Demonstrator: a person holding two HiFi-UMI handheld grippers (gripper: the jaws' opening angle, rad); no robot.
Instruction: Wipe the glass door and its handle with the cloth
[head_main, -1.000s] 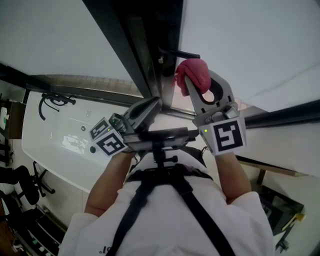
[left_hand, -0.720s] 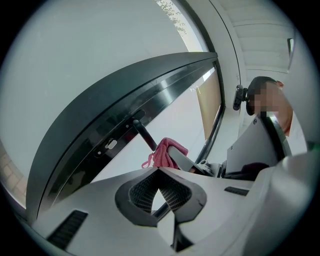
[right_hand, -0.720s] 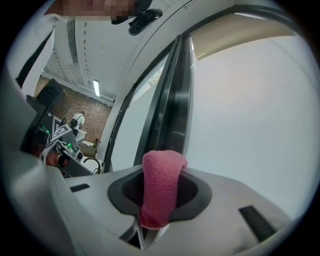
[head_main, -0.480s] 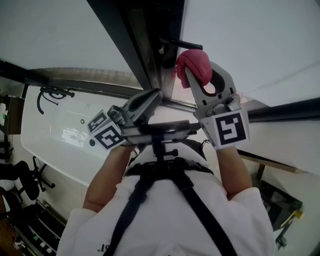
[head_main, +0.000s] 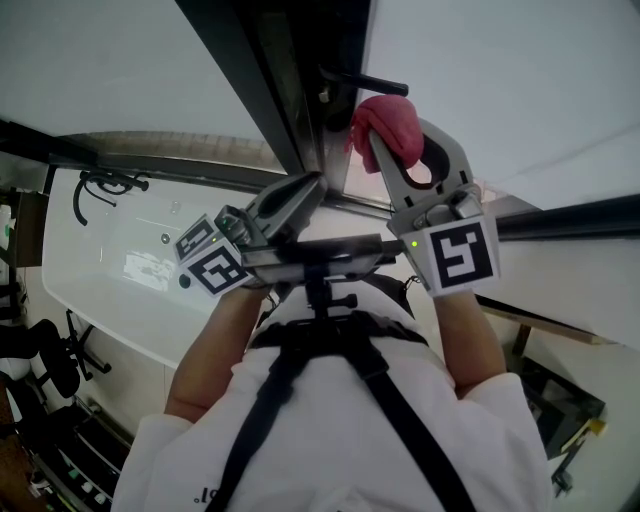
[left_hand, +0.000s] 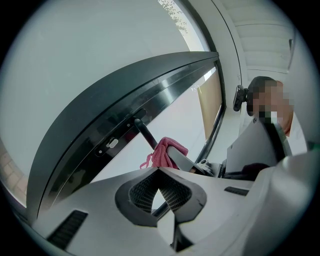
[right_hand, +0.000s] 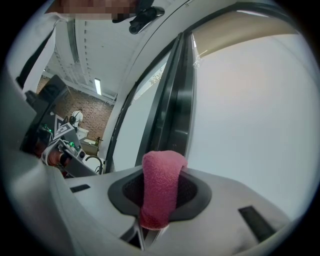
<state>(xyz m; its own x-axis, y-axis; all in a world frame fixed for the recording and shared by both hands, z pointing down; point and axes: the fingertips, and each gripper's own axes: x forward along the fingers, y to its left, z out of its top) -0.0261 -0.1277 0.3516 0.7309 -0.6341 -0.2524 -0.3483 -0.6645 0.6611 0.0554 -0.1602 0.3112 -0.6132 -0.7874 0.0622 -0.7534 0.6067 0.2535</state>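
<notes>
Right arm: raised toward the glass door (head_main: 500, 80).
Right tongs (head_main: 400, 138): clenched on the pink cloth (right_hand: 161, 185).
Cloth: lengthwise along the jaws, bulging past the tips, just below the dark handle (head_main: 365, 85).
Left tongs (left_hand: 159, 172): closed on nothing, held lower, aimed at the handle.

We held both grippers raised ahead of chest, forearms side by side. Left forearm (head_main: 215, 345) angled inward, right forearm (head_main: 470, 345) straighter.

Left gripper (head_main: 312, 188): our jaws together, tips touching, nothing between fingers, slim gap behind tips. Its fingers slanted toward right gripper's fingers.

Right gripper (head_main: 390, 145): our jaws clamped on pink cloth (right_hand: 161, 182), fold pinched between pads and bulging past fingertips. Right fingertips sat further forward than left ones.

Left marker cube (head_main: 215, 268) and right marker cube (head_main: 455, 258) sat behind fingers, facing us.
</notes>
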